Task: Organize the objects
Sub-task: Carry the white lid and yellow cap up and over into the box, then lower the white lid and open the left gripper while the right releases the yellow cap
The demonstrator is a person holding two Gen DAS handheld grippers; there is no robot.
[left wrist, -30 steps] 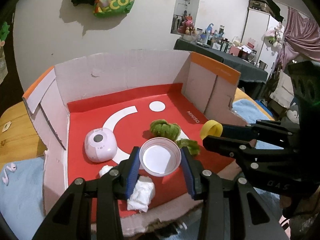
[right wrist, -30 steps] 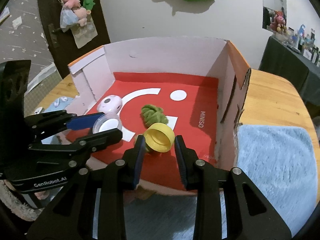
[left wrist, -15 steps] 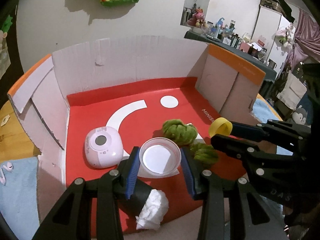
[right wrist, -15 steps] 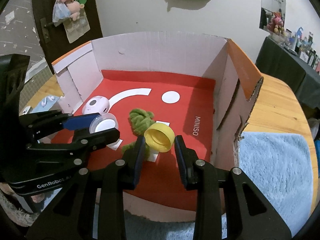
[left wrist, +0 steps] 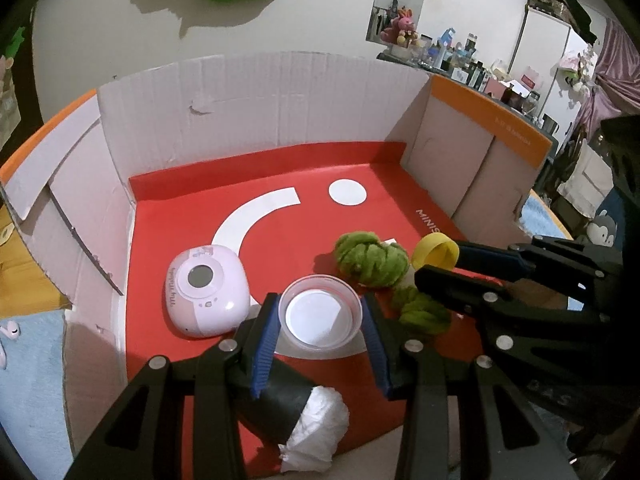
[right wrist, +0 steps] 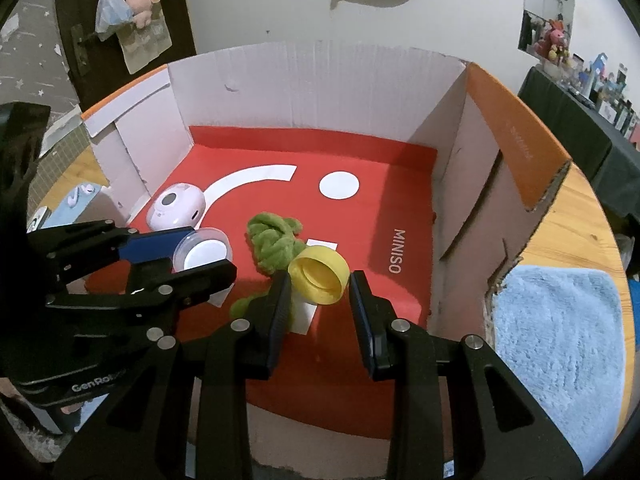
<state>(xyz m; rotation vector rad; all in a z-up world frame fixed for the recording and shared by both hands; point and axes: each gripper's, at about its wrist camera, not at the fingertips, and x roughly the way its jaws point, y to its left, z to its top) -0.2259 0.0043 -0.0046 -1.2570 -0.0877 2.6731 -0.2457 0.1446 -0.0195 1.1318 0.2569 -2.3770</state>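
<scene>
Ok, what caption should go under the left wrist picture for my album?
Left tongs hold a clear lid over the red-floored box, beside a pink gadget.

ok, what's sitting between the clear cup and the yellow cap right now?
The green yarn bundle lies on the red box floor between the clear cup and the yellow cap; the right wrist view shows it best.

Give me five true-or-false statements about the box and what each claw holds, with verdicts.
1. The left claw grips a clear round lid. True.
2. The right claw holds a red cap. False: it holds a yellow cap.
3. A pink round gadget lies on the box floor. True.
4. The green yarn bundle lies outside the box. False: it lies inside, on the red floor.
5. The box floor is blue. False: red with white shapes.
</scene>
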